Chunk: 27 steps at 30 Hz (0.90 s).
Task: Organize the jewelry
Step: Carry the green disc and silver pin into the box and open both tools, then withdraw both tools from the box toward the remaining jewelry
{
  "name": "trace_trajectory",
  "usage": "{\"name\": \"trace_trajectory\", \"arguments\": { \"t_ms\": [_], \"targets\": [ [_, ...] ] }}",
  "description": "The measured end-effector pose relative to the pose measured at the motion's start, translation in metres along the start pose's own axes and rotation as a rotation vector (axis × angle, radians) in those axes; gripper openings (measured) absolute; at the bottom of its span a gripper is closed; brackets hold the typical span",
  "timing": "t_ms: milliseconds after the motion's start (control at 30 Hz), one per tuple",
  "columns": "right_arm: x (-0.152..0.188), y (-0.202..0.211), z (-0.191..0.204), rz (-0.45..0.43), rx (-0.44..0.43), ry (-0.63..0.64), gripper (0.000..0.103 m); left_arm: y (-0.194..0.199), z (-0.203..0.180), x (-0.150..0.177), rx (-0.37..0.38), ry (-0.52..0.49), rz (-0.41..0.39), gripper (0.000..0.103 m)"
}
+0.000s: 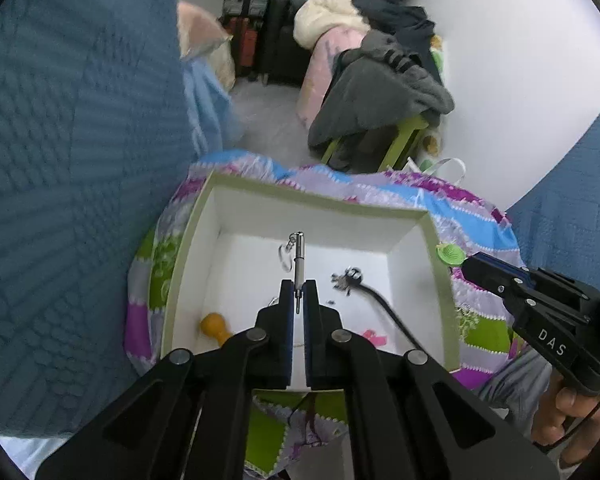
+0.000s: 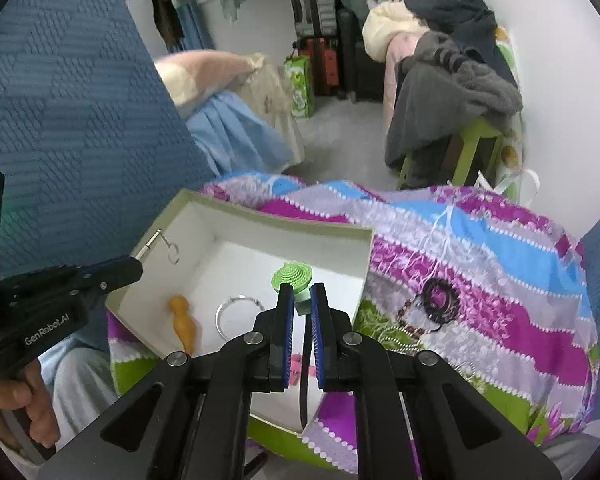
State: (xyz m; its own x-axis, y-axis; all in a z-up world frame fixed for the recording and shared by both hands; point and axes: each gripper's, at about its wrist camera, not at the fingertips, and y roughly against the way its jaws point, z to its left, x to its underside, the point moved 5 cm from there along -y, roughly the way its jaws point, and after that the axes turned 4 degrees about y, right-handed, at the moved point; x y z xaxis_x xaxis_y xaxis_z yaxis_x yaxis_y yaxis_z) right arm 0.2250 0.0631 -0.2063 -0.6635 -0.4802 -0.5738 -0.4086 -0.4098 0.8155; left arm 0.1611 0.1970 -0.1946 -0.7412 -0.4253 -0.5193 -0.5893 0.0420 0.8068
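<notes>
Metal keyring pin (image 1: 299, 258): light, stiff, slippery; left gripper (image 1: 299, 294) pinches its lower end.
Green charm (image 2: 292, 277): light, small; right gripper (image 2: 302, 300) pinches its stem.

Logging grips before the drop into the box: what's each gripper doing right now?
Left gripper: shut on a silver keychain tool.
Right gripper: shut on a green charm.

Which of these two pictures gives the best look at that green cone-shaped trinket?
The right wrist view: the green trinket sits centre frame, ribbed dome clear, its stem pinched by the right gripper. The left wrist view shows it small near the right edge, at that gripper's tip.
</notes>
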Motion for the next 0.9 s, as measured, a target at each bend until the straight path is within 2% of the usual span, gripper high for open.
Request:
{"name": "trace_trajectory", "arguments": {
  "t_ms": [300, 400, 433, 467, 500, 533, 600, 900],
  "targets": [
    [0.016, -0.02, 0.004, 0.061, -0.048, -0.035, 0.008, -0.013, 0.007, 0.017, 0.01, 0.015, 0.062, 0.003],
    [0.014, -0.013, 0.005, 0.059, -0.063, -0.028, 0.018, -0.008, 0.002, 0.017, 0.025, 0.005, 0.071, 0.004],
    [0.012, -0.009, 0.004, 0.052, -0.068, -0.028, 0.025, -0.004, 0.001, 0.015, 0.029, 0.009, 0.067, 0.006],
    [0.01, -0.004, 0.004, 0.043, -0.066, -0.026, 0.029, -0.001, -0.001, 0.014, 0.032, 0.01, 0.067, 0.009],
    [0.008, 0.001, 0.003, 0.035, -0.063, -0.023, 0.029, 0.001, -0.002, 0.013, 0.032, 0.007, 0.065, 0.02],
    [0.005, 0.008, 0.002, 0.023, -0.064, -0.022, 0.03, 0.006, -0.004, 0.011, 0.024, 0.006, 0.052, 0.036],
    [0.0, 0.02, 0.0, 0.004, -0.066, -0.026, 0.03, 0.016, -0.006, 0.007, 0.014, 0.014, 0.028, 0.052],
    [-0.02, 0.092, -0.016, -0.139, -0.055, 0.01, 0.031, 0.076, -0.045, -0.012, 0.02, -0.039, -0.096, 0.052]
  ]
}}
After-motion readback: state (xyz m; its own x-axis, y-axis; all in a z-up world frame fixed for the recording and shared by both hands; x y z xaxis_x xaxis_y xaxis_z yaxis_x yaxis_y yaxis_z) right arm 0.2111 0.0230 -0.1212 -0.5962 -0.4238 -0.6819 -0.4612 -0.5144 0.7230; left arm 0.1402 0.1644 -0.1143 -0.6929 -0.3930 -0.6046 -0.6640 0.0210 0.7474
